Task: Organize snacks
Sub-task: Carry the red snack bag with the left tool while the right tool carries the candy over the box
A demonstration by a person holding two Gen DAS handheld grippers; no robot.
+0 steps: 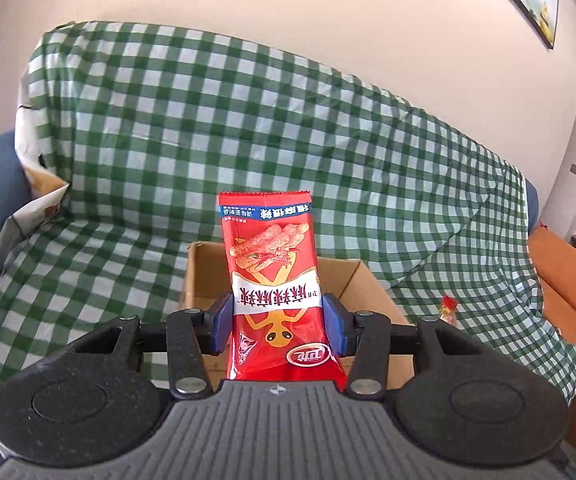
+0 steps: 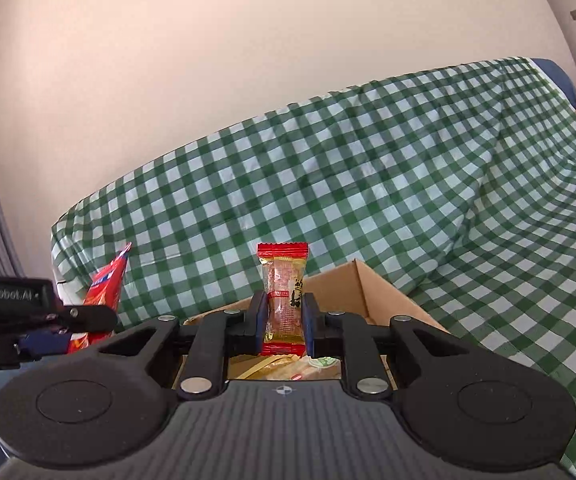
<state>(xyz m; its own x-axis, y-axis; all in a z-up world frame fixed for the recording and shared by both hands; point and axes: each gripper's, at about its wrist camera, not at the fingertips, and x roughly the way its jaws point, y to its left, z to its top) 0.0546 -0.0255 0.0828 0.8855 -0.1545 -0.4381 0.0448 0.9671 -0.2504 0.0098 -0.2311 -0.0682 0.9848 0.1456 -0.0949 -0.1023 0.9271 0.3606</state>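
Note:
My left gripper (image 1: 278, 312) is shut on a tall red snack packet (image 1: 276, 276), which stands upright between the blue pads. Behind and below it sits an open cardboard box (image 1: 361, 284) on the checked cloth. My right gripper (image 2: 284, 312) is shut on a small clear sweet wrapper with red ends (image 2: 283, 296), held upright over the same cardboard box (image 2: 371, 288). Several wrapped snacks (image 2: 288, 368) lie inside the box under the right gripper. In the right wrist view the left gripper (image 2: 44, 332) and its red packet (image 2: 106, 284) show at the left edge.
A sofa draped in green-and-white checked cloth (image 1: 248, 120) fills the background. A small red-topped sweet (image 1: 447, 308) lies on the cloth right of the box. An orange cushion (image 1: 563, 284) is at the right, a paper bag (image 1: 36, 208) at the left.

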